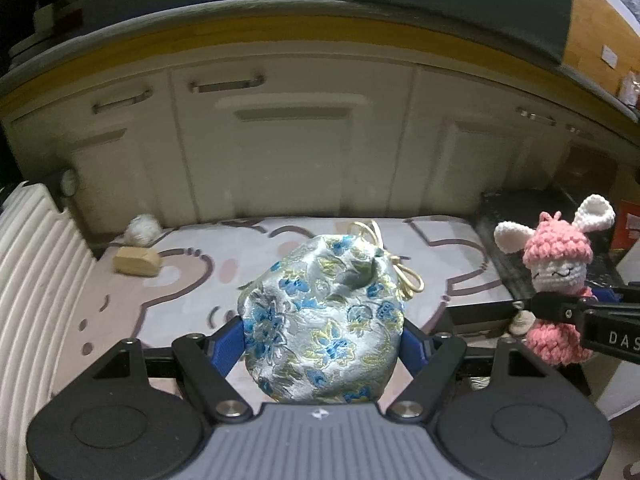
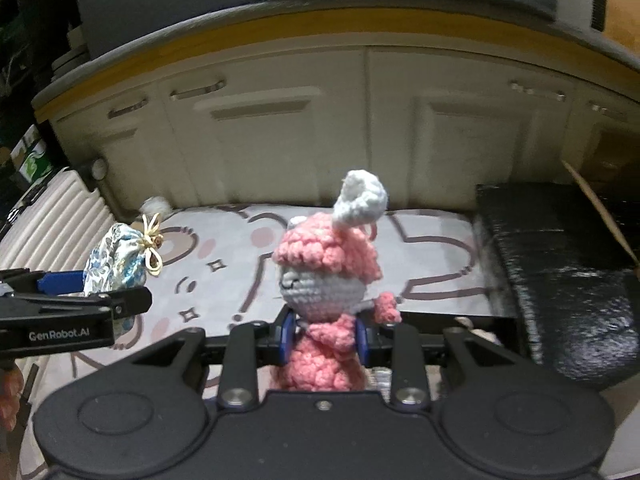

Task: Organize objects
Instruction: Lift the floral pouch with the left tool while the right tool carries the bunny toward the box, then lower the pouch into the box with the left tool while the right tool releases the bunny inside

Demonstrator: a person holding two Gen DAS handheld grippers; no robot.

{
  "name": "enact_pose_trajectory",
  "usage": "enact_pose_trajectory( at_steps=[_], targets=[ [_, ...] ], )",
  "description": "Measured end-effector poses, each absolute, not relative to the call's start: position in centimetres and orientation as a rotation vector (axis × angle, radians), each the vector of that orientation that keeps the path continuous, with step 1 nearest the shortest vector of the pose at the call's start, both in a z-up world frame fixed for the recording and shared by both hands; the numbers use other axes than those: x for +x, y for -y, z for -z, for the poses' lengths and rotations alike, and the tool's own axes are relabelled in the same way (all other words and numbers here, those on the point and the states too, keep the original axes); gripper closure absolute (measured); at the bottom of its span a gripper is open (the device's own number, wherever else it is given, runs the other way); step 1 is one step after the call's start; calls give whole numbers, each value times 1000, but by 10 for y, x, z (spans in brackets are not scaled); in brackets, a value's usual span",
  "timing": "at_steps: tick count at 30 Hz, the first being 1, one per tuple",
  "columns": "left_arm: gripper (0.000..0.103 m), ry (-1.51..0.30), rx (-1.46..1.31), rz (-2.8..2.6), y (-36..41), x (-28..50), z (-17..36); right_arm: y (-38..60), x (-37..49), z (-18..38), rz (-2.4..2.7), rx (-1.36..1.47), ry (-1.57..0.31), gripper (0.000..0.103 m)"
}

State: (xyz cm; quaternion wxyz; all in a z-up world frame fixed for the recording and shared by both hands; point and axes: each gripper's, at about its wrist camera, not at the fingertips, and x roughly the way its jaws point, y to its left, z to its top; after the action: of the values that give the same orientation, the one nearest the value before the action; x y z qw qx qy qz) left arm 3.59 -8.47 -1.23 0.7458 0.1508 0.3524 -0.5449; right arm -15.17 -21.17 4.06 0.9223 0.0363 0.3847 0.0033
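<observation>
At the far left, the left gripper (image 1: 322, 340) has its blue fingers (image 1: 230, 344) pressed in on either side of a floral pouch (image 1: 320, 312), holding it up above the patterned mat (image 1: 192, 292) rather than resting it there. The pouch is shiny brocade cloth, gathered at the top by a pale cord (image 1: 404, 276) tied in a bow; it bulges and dimples between the pads, so it is soft and probably light, with loose or little filling. The woven surface looks smooth and could slide, so a grip low and across the fullest part of the body, as now, seems safer than pinching the cord, which might pull the neck open. Nearer the middle of the mat's far-left edge lie a small tan block (image 1: 136, 262) and a pale fuzzy ball (image 1: 142, 230), both well apart from the pouch. Further right, the right gripper (image 2: 326, 338) is closed around the waist of a crocheted bunny (image 2: 326, 276), just under its white head, with the pink hat and one white ear standing upright above the fingers. The yarn is squashy and grippy, not fragile, so it should stay put under light pressure; squeezing the narrow neck keeps the heavy-looking head from flopping. At the far right sits a dark box (image 2: 560, 264) beside the mat, a likely place to set things.
</observation>
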Motion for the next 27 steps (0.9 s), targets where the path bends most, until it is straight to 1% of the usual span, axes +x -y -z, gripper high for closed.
enact_pose_trajectory(
  at_steps=[12,27],
  targets=[
    [25,-743,309,1285,117,-4,9,271,-163,-28,101,55,-806,72],
    [25,-789,275,1415,155,-37,17,271,-163,31,-29,-261,-1004,71]
  ],
)
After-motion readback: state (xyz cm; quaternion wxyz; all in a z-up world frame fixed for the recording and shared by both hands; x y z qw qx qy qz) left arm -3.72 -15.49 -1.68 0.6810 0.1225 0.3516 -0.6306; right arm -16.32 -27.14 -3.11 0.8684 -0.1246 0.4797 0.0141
